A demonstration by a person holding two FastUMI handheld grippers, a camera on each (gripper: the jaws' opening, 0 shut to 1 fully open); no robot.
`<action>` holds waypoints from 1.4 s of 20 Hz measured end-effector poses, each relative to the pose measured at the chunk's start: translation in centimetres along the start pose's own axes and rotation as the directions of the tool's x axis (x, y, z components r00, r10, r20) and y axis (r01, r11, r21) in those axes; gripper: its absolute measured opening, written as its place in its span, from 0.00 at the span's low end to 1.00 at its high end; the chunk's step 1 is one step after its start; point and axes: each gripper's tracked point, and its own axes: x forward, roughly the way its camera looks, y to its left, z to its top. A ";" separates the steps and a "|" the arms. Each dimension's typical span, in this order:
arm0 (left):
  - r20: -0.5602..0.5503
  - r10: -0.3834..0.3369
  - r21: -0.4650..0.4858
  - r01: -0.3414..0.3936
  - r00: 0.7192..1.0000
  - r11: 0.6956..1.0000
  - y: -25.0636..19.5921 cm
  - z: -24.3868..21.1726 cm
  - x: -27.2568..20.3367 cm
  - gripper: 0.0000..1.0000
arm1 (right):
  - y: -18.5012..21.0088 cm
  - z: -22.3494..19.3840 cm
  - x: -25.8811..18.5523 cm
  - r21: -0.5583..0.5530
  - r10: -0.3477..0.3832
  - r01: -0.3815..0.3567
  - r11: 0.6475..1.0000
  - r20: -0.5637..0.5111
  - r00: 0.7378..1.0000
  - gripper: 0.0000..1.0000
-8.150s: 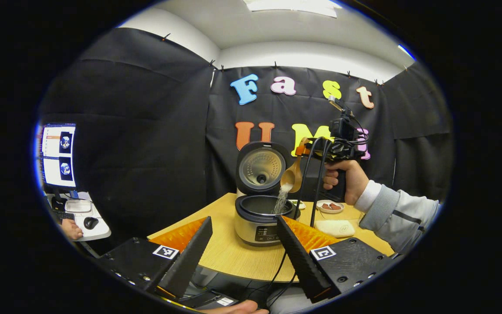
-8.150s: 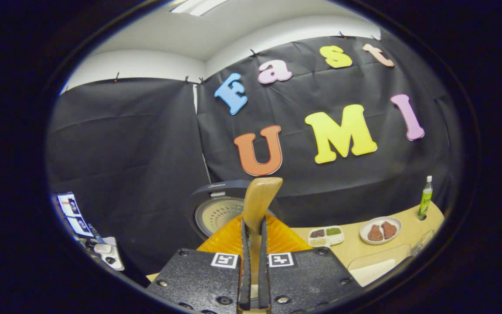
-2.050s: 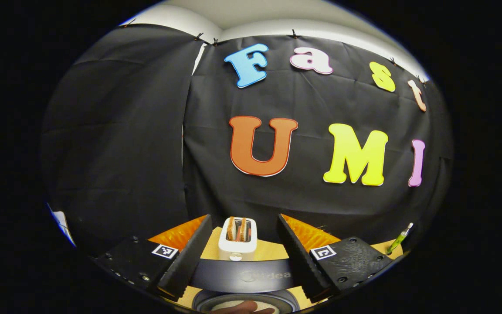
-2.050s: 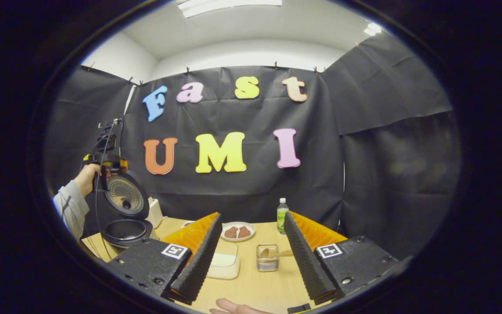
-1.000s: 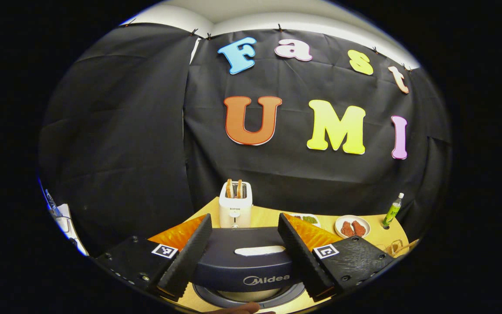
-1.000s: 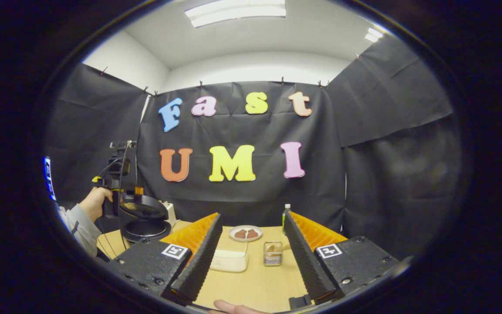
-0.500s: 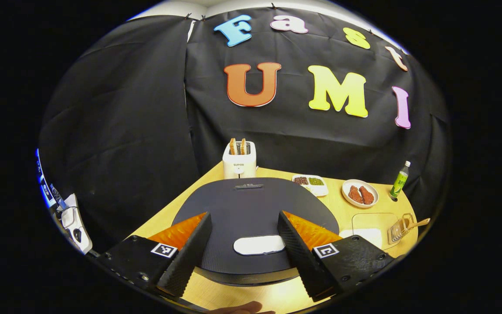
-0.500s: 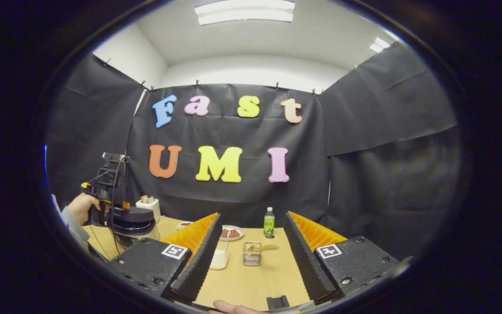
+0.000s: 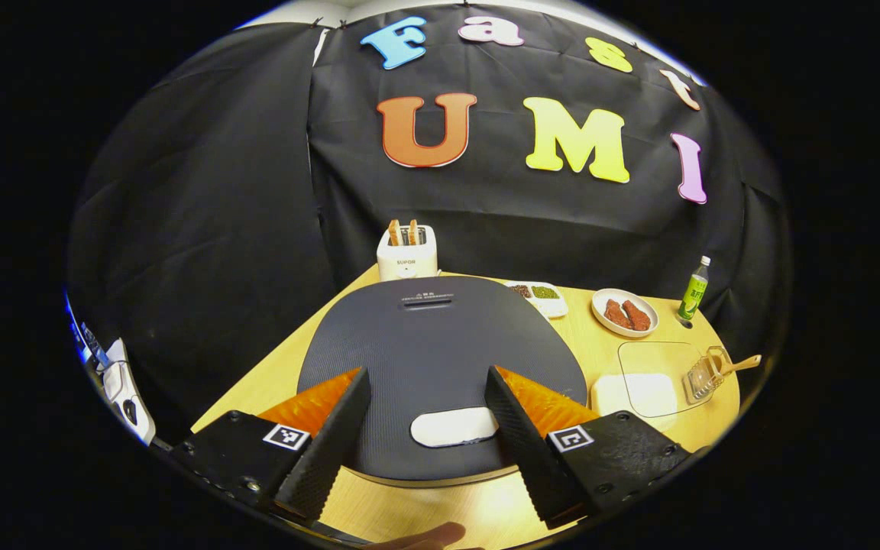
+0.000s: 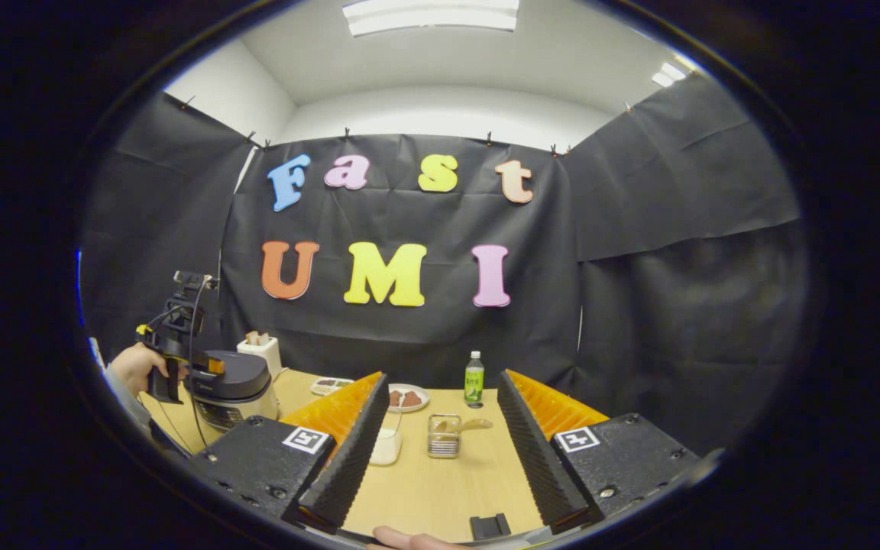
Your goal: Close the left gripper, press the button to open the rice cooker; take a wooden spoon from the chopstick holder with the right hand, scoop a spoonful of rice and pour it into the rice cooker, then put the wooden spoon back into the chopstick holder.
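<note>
Since two seconds ago the rice cooker (image 9: 440,359) lid has been brought down from upright to flat, and it is now seen shut, while the wooden spoon (image 10: 461,424), held over the pot eight seconds ago, is now found back in the chopstick holder (image 10: 444,437). In the left gripper view the wooden table (image 9: 623,359) is seen curving away under the black booth wall, and the cooker's dark lid is spread broadly between the fingers of the left gripper (image 9: 425,428), which are held wide apart over it with nothing clamped; its pale button (image 9: 454,426) lies between them. A white rice box (image 9: 635,393) is placed to the right of the cooker, with the holder (image 9: 703,374) just beyond it. A white toaster (image 9: 407,256) is stood behind the cooker. In the right gripper view the right gripper (image 10: 440,458) is held apart and empty above the table, facing the holder. The left gripper (image 10: 180,336) is seen far left, at the cooker (image 10: 230,389), gripped by a hand (image 10: 134,367). A plate of meat (image 9: 625,313) and a green bottle (image 9: 693,286) are set at the back.
</note>
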 end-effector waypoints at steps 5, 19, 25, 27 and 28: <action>0.075 0.000 0.037 -0.002 0.997 0.999 0.3 -0.2 0.3 0.97 | -0.5 -0.3 0.0 -0.006 -0.005 0.005 1.000 0.000 1.000 0.91; 0.140 -0.100 -0.032 0.105 0.985 0.994 -2.6 0.3 -4.3 0.93 | -1.8 -1.3 1.4 0.051 -0.026 0.027 0.998 -0.023 0.999 0.92; 0.332 -0.130 -0.014 0.143 0.934 0.990 -4.9 1.0 -12.9 0.95 | -2.7 -1.7 1.8 0.094 -0.049 0.052 0.994 -0.032 0.998 0.92; 0.392 -0.139 0.021 0.142 0.909 0.990 -5.9 1.4 -15.5 0.95 | -2.7 -1.9 1.9 0.127 -0.042 0.047 0.991 -0.037 0.998 0.92; 0.412 -0.147 0.035 0.146 0.899 0.989 -6.5 1.3 -17.1 0.94 | -2.9 -2.0 1.9 0.132 -0.044 0.048 0.990 -0.038 0.998 0.92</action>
